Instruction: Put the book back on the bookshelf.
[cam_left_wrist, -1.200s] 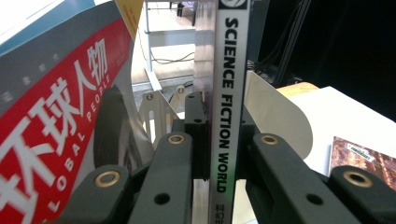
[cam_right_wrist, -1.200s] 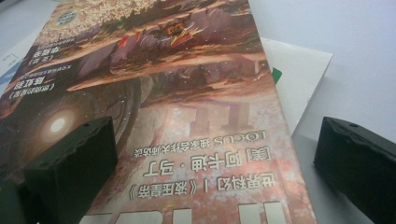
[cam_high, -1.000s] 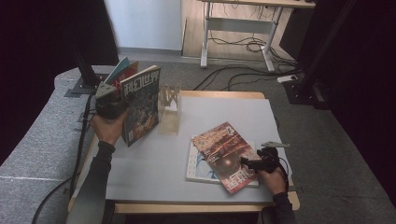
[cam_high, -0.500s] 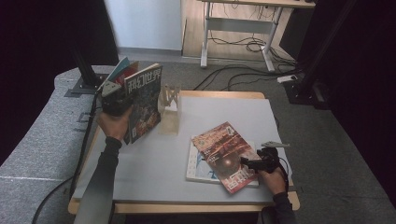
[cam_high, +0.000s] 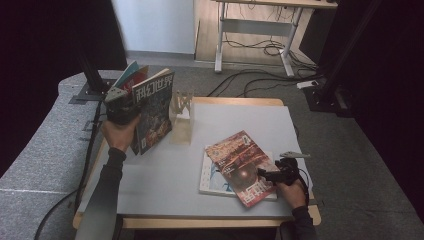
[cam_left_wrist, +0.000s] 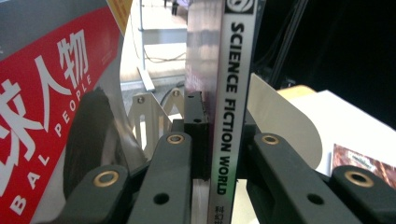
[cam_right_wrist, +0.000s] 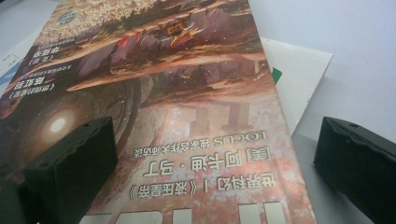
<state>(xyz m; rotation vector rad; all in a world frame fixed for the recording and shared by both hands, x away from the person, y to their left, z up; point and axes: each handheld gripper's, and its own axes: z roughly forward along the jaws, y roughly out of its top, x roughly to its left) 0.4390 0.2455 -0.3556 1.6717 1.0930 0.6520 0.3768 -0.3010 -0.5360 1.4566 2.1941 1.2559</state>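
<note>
Two mags (cam_high: 131, 76) in rack (cam_high: 181, 107)

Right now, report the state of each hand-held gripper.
Left hand-held gripper: closed on the upright Science Fiction World magazine.
Right hand-held gripper: open, jaws astride the corner of the reddish magazine lying flat.

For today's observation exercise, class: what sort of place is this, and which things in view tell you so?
Probably a lab or workshop room set up for recording, not a home. A small grey table stands on grey carpet, loose cables trail under a bare desk frame behind, and black curtains close off the sides.
</note>
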